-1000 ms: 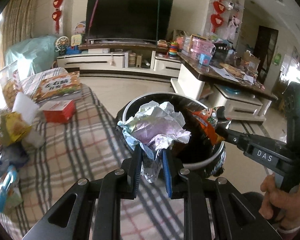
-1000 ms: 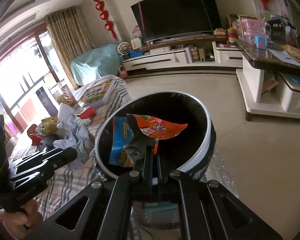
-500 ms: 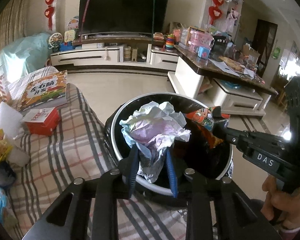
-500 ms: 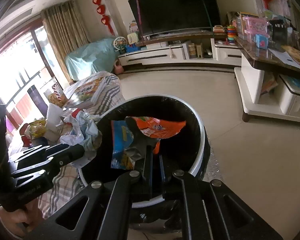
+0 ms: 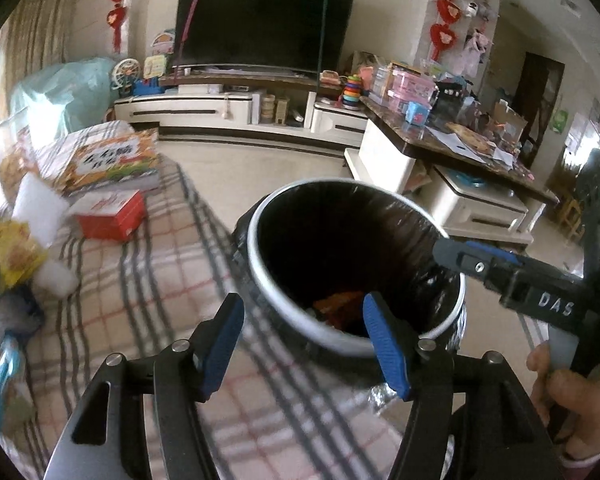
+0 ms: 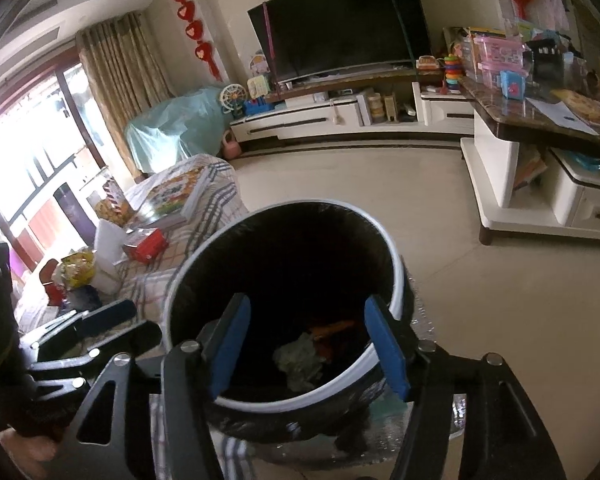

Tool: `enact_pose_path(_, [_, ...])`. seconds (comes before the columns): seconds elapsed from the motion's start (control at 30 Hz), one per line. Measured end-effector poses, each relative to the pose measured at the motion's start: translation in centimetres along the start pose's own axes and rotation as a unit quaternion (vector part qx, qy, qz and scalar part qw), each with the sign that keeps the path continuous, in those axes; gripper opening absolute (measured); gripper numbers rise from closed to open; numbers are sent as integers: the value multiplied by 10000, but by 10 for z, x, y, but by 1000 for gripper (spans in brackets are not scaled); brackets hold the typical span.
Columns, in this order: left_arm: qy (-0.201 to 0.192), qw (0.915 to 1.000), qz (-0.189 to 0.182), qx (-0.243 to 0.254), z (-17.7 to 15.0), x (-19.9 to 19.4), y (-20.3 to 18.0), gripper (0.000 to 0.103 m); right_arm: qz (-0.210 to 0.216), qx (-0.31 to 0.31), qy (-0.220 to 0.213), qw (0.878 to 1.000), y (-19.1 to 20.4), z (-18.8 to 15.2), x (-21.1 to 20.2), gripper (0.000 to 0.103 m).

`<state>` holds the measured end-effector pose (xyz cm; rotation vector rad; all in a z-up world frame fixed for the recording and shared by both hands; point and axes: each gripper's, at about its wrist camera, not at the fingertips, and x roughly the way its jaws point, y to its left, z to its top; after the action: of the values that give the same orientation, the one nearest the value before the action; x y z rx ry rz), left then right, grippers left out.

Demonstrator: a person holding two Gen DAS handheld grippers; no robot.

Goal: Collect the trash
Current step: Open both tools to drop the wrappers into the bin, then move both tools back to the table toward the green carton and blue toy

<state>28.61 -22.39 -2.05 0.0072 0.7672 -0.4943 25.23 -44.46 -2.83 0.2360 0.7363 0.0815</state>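
Note:
A round bin (image 5: 260, 264) (image 6: 396, 280) with a white rim and black liner stands on the floor beside the plaid-covered table. Deep inside lie the crumpled paper wad (image 6: 300, 360) and the orange snack wrapper (image 6: 332, 328) (image 5: 336, 304). My left gripper (image 5: 302, 320) hovers over the bin's near rim, its jaws opening with nothing between them. Over the bin mouth my right gripper (image 6: 306, 320) is opening too, and is empty. The right gripper's fingers (image 5: 460, 256) reach in from the right in the left wrist view.
On the plaid cloth (image 5: 148, 292) lie a red box (image 5: 110, 216), a picture book (image 5: 112, 162), yellow snack bags (image 5: 12, 252) and other wrappers at the left. A TV stand (image 6: 340, 120) and a cluttered side table (image 6: 540, 112) line the far and right sides.
Both grippers opened. The crumpled paper dropped from the left one and the orange wrapper from the right one, and both now lie at the bottom of the bin.

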Motion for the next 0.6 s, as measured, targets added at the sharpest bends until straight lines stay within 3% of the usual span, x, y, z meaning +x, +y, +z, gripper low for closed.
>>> enact_pose_path(0.2, [-8,9992,155,-355,-31,-32,27,62,283,-42,-77,9996,27,-11,-9,77])
enact_pose_path(0.6, [-150,9946,562,-864,-79,-103,68,62,798,-195,170,9965,85,-43,-4,78])
